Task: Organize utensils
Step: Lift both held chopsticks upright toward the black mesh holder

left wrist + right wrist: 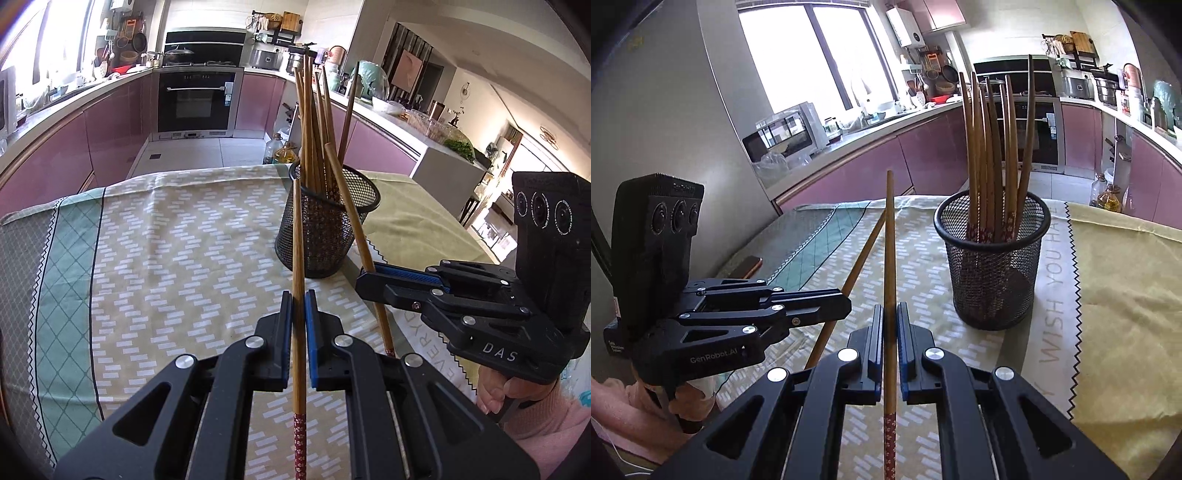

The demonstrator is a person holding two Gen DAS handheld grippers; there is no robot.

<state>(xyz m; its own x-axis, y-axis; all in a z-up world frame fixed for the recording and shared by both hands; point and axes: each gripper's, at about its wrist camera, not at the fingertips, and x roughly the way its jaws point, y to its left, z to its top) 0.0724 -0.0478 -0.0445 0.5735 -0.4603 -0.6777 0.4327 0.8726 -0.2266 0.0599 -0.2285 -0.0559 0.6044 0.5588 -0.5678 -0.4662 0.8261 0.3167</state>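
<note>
Between the blue pads of each tool a long bamboo chopstick with a red patterned end is clamped: the left tool (299,306) holds one chopstick (298,280), the right tool (890,319) another (890,266). Both sticks run lengthwise away from the tools, plain tips up and forward. Ahead stands the black wire-mesh cup (993,266) on the cloth-covered surface (166,240), already bristling with chopsticks; it lies forward-right of both, nearer the right tool. Each stick's lower end is cut off by the picture edge.
</note>
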